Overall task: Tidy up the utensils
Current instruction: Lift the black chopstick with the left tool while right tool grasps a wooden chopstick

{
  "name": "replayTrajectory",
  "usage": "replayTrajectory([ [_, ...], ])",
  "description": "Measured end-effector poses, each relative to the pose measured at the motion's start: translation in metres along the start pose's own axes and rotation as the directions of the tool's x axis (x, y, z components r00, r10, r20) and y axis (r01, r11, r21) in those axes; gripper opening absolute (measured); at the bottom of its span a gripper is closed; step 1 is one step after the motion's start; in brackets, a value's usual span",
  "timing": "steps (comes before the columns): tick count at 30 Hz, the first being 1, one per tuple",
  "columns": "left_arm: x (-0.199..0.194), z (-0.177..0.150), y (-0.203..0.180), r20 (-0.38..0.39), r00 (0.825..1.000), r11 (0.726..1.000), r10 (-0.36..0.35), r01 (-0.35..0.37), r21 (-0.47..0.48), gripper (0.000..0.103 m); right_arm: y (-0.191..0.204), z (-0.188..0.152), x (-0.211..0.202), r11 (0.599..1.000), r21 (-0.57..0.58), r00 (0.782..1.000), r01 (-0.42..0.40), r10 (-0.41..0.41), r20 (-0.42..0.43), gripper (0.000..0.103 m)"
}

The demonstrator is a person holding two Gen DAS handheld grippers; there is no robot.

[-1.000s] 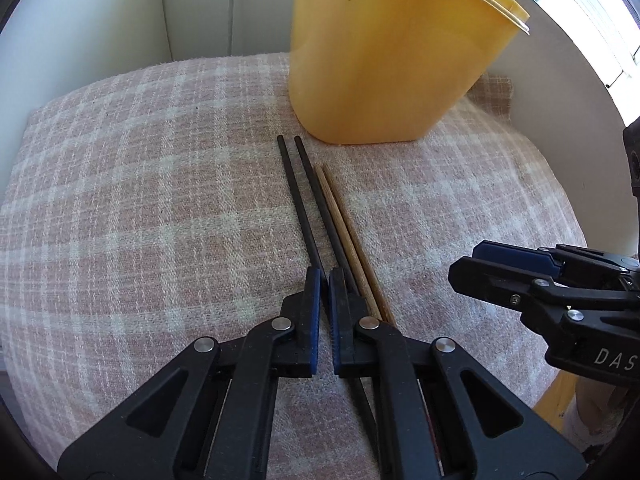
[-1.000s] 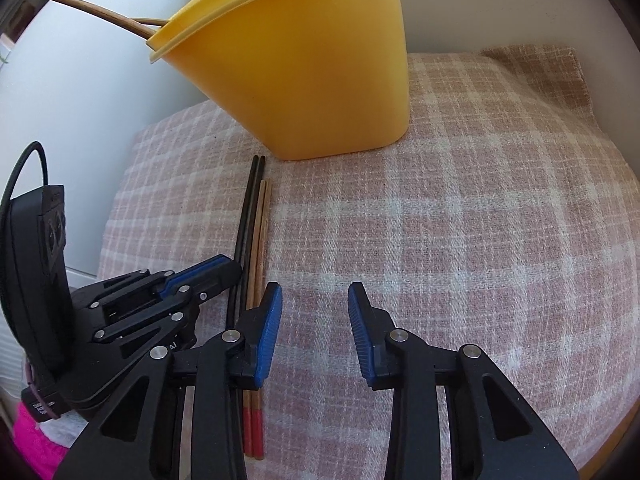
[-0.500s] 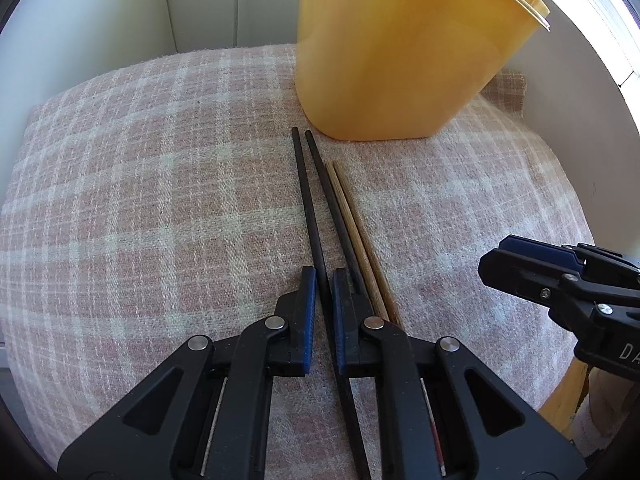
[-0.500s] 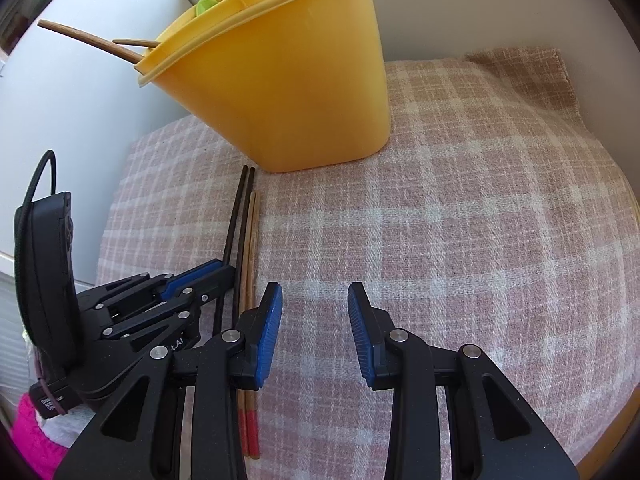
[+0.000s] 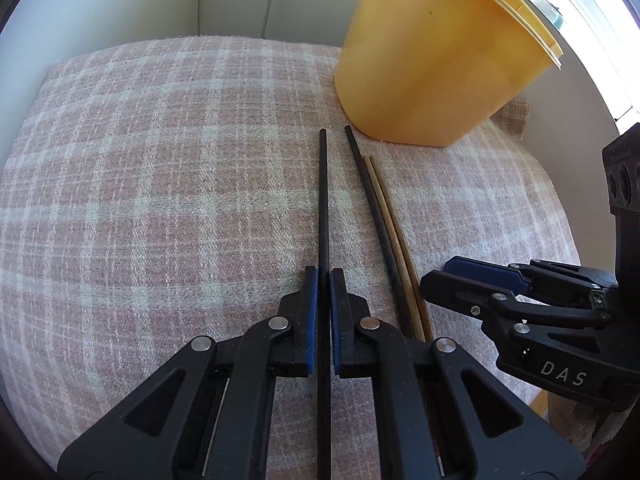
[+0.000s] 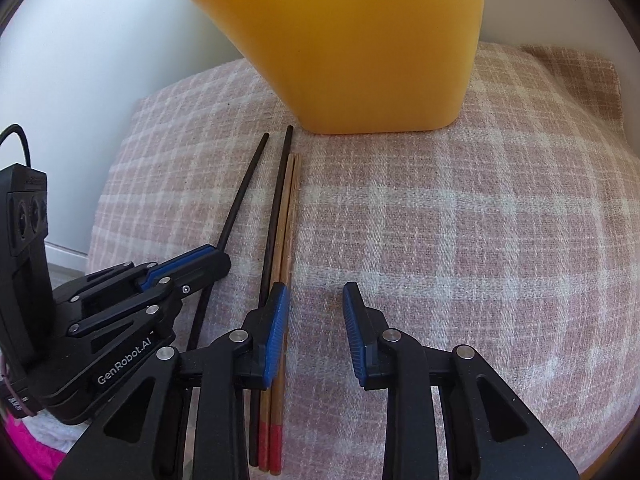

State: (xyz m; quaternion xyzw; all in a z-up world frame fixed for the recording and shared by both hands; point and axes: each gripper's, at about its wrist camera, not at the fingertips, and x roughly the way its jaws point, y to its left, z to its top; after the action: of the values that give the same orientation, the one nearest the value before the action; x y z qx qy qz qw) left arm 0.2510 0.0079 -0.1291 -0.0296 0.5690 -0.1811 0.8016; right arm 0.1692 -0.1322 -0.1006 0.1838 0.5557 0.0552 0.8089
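Left wrist view: my left gripper [image 5: 324, 276] pinches one black chopstick [image 5: 323, 200], its tip just before the yellow holder [image 5: 432, 60].

Right wrist view: my right gripper [image 6: 316, 300] is closing on nothing; three chopsticks [image 6: 285, 216] lie before the holder, not stored yet.

We see the left gripper [image 5: 324, 280] clamped on one black chopstick [image 5: 323, 200], running straight ahead from our fingers [image 5: 310, 292]. Just right of them lie a second black chopstick [image 5: 370, 196] and two wooden chopsticks [image 5: 394, 220] on the checked cloth [image 5: 160, 200]; a yellow tub [image 5: 432, 60] stands ahead to the right.
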Motion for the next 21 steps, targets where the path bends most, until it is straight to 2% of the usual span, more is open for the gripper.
replayTrajectory([
  [7, -0.005, -0.005, 0.002, 0.005, 1.000, 1.000, -0.008, 0.008, -0.006, 0.004, 0.009, 0.002, 0.004, 1.000, -0.015, 1.000, 0.004, -0.004, -0.010, 0.024],
  [21, -0.028, -0.029, 0.001, 0.004, 1.000, 1.000, -0.005, 0.005, -0.015, 0.004, 0.039, 0.008, 0.025, 0.988, -0.092, 0.992, 0.121, -0.123, -0.019, 0.023],
])
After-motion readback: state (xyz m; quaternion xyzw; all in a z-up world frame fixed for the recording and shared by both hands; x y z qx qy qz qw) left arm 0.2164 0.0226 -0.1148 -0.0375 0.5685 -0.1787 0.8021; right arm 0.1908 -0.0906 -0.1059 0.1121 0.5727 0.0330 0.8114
